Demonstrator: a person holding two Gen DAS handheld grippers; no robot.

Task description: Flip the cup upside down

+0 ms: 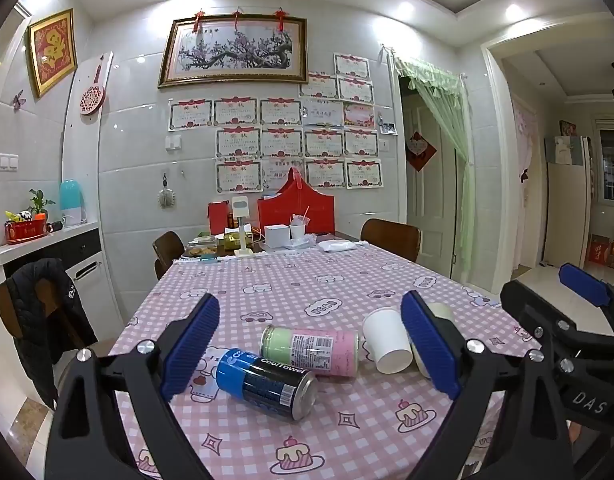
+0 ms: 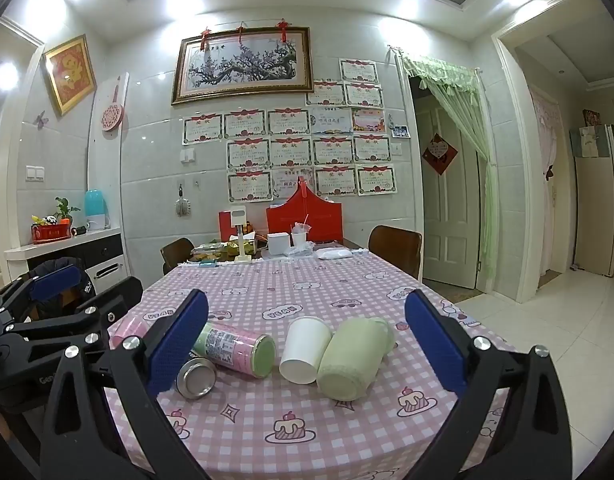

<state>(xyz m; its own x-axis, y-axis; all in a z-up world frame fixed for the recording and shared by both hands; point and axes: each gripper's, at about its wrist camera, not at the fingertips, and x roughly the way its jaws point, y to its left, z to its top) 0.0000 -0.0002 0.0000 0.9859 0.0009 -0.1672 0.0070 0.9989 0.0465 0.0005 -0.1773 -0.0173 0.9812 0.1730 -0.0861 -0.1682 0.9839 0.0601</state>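
Note:
A white paper cup [image 1: 387, 340] lies on its side on the pink checked tablecloth [image 1: 307, 288], base toward me; it also shows in the right wrist view [image 2: 305, 350]. A pale green mug [image 2: 353, 360] lies on its side right of it, mostly hidden behind my left gripper's right finger in the left wrist view [image 1: 439, 314]. My left gripper [image 1: 311, 352] is open and empty, above the near table edge. My right gripper [image 2: 307, 352] is open and empty, with both cups between its fingers further out. Each gripper appears at the edge of the other's view.
A pink and green can [image 1: 311, 346] and a blue and black can [image 1: 267, 388] lie on their sides left of the cups. Boxes, a red bag [image 1: 297, 210] and clutter stand at the table's far end. Chairs [image 1: 391, 238] surround the table.

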